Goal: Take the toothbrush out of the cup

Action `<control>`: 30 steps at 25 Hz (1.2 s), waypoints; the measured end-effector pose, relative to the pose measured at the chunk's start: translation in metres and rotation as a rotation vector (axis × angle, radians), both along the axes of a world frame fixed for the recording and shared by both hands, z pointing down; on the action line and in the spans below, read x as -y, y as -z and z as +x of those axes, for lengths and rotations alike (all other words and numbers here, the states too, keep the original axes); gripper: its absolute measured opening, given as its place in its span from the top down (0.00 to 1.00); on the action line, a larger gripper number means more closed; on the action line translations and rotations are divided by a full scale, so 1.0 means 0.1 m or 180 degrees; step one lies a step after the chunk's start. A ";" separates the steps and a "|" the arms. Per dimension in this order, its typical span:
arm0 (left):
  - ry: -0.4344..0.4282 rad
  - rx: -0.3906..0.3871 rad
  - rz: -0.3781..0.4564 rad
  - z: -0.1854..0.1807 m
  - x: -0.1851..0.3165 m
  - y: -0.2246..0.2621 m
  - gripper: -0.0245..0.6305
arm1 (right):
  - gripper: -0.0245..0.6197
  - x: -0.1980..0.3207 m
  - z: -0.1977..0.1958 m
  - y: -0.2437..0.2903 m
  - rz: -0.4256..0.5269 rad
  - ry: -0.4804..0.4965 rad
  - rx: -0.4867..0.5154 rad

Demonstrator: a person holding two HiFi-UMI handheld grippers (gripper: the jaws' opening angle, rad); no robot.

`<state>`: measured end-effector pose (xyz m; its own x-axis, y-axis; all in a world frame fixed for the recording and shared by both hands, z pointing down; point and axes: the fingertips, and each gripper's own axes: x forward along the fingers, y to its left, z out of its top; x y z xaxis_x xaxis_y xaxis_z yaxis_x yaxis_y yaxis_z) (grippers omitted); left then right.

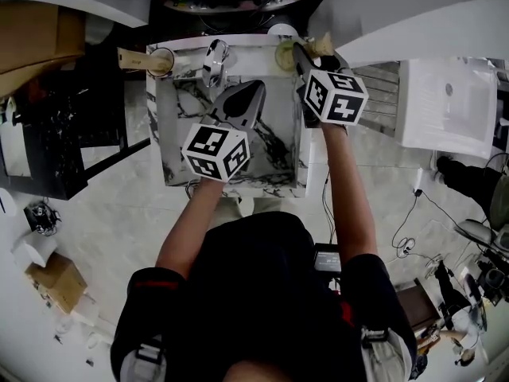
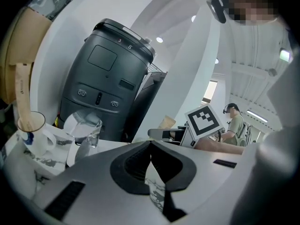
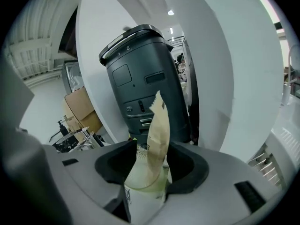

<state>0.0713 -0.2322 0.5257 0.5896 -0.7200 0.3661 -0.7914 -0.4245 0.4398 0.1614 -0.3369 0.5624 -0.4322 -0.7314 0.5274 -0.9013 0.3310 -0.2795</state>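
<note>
Beige paper encloses the toothbrush (image 3: 157,125). It stands upright in the cup (image 3: 137,201) at lower centre of the right gripper view and rises to a pointed top near mid-frame. The cup is white with a pale green, translucent rim. In the head view it sits at the upper right corner of the marble-patterned basin (image 1: 270,146).

Right gripper (image 3: 152,144): the jaws are part-open, with one dark pad on each side of the wrapped toothbrush. The right-hand pad is at or against the paper. A gap remains beside the left-hand pad, so no firm hold is evident.

Left gripper (image 2: 150,144): the jaws are closed tip to tip with nothing between them. It is held over the basin near centre frame in the head view.

Handling estimate:
- The toothbrush is probably light, slender and stiff along its length.
- The paper is flat and matte, so it should resist slipping, but it creases easily.
- Take hold above the cup rim, across the flat faces, with moderate closing force.
- The cup looks light and may tip or lift, so draw the toothbrush straight upward.

A second cup (image 1: 160,60) holding another wrapped brush stands at the basin's upper left. A chrome faucet (image 1: 213,58) sits between the two cups.
</note>
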 end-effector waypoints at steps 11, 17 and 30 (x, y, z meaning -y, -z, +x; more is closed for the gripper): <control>-0.0010 -0.0033 -0.0017 0.00 -0.03 0.04 0.95 | 0.80 -0.02 -0.01 0.03 0.0040 0.0010 -0.0186; 0.0082 -0.0080 -0.0039 -0.12 -0.04 0.07 0.95 | 0.83 -0.05 -0.02 0.10 0.0059 0.0009 -0.0134; 0.0154 -0.0101 0.0094 -0.29 -0.13 0.28 0.95 | 0.83 -0.16 -0.09 0.44 0.0247 0.0052 -0.0187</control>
